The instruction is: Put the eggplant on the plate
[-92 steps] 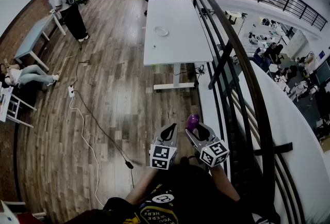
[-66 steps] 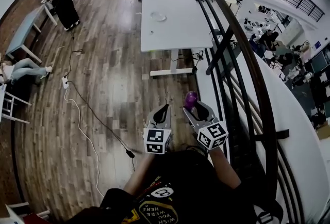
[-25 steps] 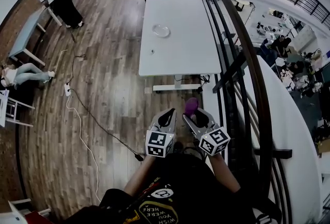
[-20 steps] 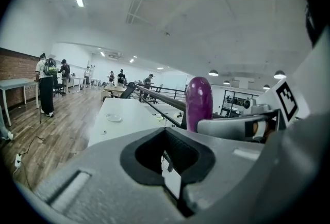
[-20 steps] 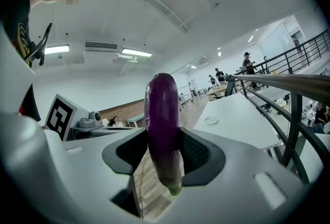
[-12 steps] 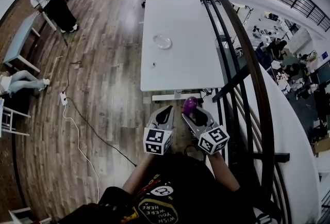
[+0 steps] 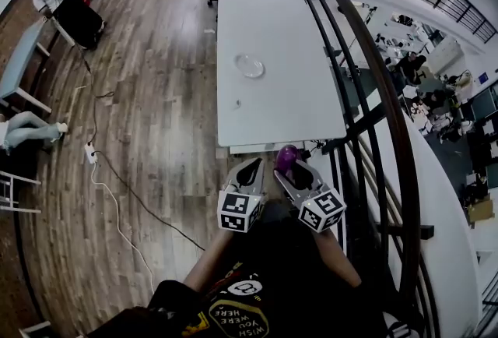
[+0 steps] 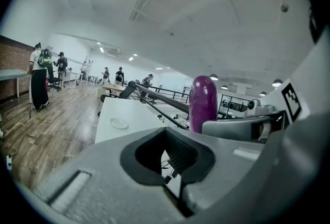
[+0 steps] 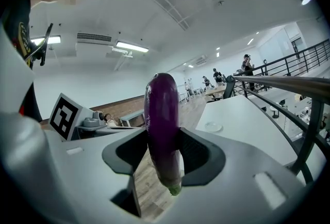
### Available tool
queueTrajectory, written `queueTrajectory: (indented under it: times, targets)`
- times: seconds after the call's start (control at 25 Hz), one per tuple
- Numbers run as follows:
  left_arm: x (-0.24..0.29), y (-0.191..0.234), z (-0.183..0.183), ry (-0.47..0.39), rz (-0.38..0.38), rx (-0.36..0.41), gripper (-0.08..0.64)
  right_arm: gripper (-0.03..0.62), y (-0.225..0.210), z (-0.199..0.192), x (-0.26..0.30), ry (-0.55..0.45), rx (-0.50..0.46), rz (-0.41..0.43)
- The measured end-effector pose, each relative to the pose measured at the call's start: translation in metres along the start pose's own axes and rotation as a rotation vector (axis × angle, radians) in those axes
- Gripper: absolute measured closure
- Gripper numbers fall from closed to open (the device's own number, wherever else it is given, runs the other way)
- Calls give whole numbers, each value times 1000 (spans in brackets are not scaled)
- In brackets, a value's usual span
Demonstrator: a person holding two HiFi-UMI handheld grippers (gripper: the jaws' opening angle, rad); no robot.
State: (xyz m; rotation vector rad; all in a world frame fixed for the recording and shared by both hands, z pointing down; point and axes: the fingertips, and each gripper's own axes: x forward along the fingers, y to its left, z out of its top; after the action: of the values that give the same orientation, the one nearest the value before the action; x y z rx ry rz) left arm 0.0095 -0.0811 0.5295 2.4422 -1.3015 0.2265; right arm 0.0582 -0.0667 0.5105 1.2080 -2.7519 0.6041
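- Wood floor (image 7: 156, 134) fills the left of the head view. A white table (image 7: 288, 110) stands ahead, its near edge just beyond the jaw tips.
- Grip: the right hand-held gripper (image 7: 294, 175) is clamped on the eggplant (image 9: 162, 114). It stands upright, green stem end down, with its top well above the jaws. The low grip probably leaves most of the body free for laying down.
- Spare tool: the left hand-held gripper (image 7: 250, 171) has its jaws together with nothing between them. It rides just beside the right one, idle.
- Target: the plate (image 7: 250, 65) is clear and bare. It sits on the table's left half, well apart from the eggplant.
- Obstructions: a railing (image 7: 366, 79) runs close along the table's right side. A small item (image 7: 238, 103) lies between the near edge and the plate. A cable (image 7: 117, 188) crosses the floor at left, off the likely path.
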Motion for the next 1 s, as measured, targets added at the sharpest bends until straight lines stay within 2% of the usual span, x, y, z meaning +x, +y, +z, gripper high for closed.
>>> queueTrajectory:
  times: [0.28,0.44,0.6,0.8,1.0]
  targets:
    - [15,26,-5,23,12,-23,555,397,-6,-3,43,51,10,38]
    - [35,55,2,13,42,-33,555,397,-18,2,80,70,-38,67]
    - [57,93,16,23,93,-22,555,397,-40,15,119,69,-4,106]
    - [95,138,41,11,118,-10,555,397,-76,40,167,46,-12,107]
    - [134,157,57,35,129,-2,555,397,-112,55,188,47,11,99]
